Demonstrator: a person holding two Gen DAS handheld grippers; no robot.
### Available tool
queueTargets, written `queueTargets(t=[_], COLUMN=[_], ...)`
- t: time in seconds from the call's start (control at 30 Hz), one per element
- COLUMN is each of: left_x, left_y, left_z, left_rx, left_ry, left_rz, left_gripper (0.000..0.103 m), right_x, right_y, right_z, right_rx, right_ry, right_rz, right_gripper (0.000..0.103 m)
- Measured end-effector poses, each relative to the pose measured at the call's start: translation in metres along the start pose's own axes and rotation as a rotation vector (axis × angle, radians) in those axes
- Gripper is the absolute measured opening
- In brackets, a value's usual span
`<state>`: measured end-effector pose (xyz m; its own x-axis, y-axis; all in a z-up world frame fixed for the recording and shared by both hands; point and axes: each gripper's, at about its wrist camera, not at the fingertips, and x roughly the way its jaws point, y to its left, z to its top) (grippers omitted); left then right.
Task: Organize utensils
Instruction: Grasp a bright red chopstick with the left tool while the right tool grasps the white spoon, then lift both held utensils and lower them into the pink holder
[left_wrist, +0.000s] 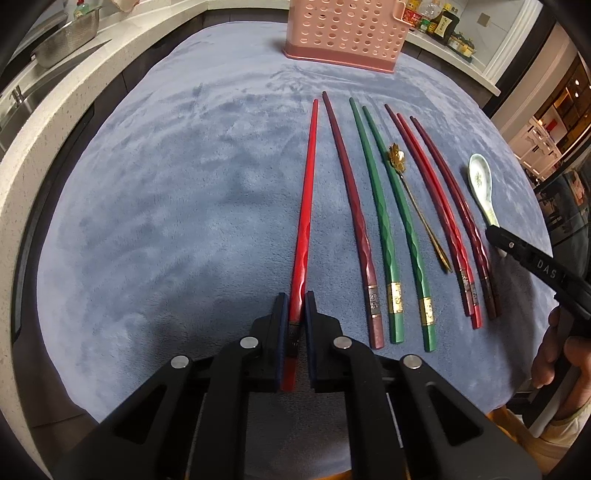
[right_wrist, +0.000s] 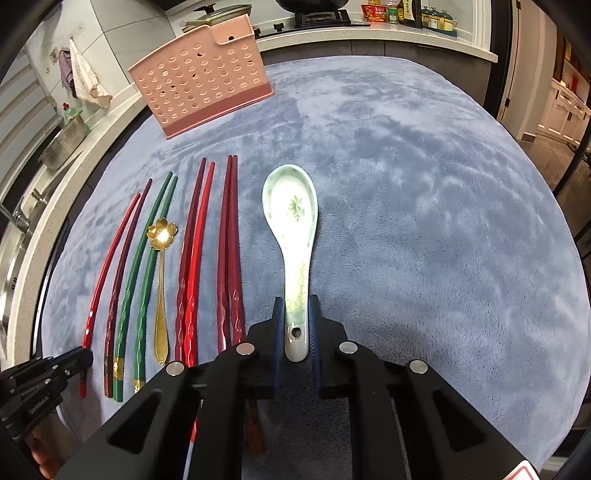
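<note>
Gripping the thick end of a bright red chopstick, the left gripper has its jaws closed tight on it, the chopstick lying on the blue fleece cloth that covers the table. The right gripper is closed on the handle of the white ceramic spoon, pads pressed to both sides just above the hole in the handle's end; the spoon's bowl faces up and rests on the cloth.

Between the two held pieces the other utensils lie in a row, side by side, tips toward the table's far edge: a dark maroon chopstick, two green chopsticks, a gold flower-headed spoon, then a group of red and maroon chopsticks just beside the ceramic spoon.

A pink perforated utensil holder stands upright near the far edge of the table, well apart from the row.
</note>
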<state>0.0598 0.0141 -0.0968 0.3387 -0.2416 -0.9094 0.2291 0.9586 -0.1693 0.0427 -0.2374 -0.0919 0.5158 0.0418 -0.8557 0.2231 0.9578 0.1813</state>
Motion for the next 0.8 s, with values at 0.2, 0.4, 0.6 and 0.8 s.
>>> queueTargets(t=[0.2,0.4,0.6,0.8], left_x=[-0.023,-0.053,-0.073,-0.091], left_y=[0.000,-0.001,-0.002,0.002], left_z=[0.007,0.024,0.043,0.066], left_rx=[-0.010,-0.007,-0.006,-0.012], left_ry=[-0.059,-0.149,-0.206,-0.274], left_rz=[0.001,0.009,0.012,0.029], left_gripper=[0.007,0.007,0.007,0.007], right_x=[-0.018,-0.038,-0.050,-0.062], right_y=[-0.003,-0.004,-0.006,-0.008], right_z=[0.004,0.016,0.031,0.047], right_rx=[0.005,0.014,0.019,0.023], right_ry=[-0.025,-0.070,-0.104,-0.137], right_rz=[0.006,0.015,0.010,0.013], right_gripper=[0.012,0.010,0.008,0.007])
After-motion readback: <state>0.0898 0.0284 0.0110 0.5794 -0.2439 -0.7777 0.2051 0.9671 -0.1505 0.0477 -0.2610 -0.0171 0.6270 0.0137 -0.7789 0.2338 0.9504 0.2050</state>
